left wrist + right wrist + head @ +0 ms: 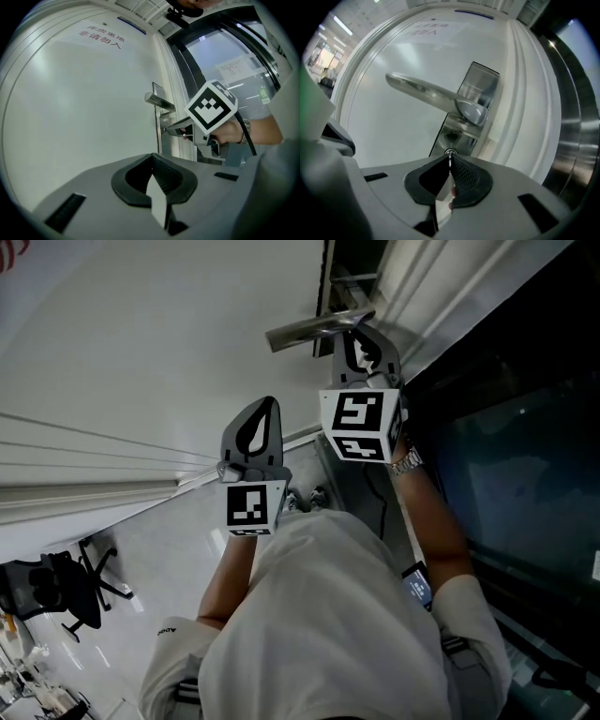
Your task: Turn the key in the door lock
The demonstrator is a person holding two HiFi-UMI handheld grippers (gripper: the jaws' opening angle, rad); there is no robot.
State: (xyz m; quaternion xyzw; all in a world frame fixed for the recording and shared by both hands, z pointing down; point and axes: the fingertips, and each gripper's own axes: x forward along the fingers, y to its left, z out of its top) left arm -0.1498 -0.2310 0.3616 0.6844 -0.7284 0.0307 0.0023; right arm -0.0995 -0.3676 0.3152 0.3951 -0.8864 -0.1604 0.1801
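Right claw [450,164] is pinched tight on the key [450,158], which sits in the lock cylinder [450,151] just under the door handle [436,96]. I'd keep it square to the lock and just roll the wrist, no sideways shove. Left claw [152,161] is closed on nothing, off the door [84,117]. No containers anywhere.

Glossy white door [393,136]; satin metal handle [426,92], shiny lock plate [461,132], metal key [450,160].

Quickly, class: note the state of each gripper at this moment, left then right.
Left gripper: closed, holding nothing.
Right gripper: closed on the key at the door lock.
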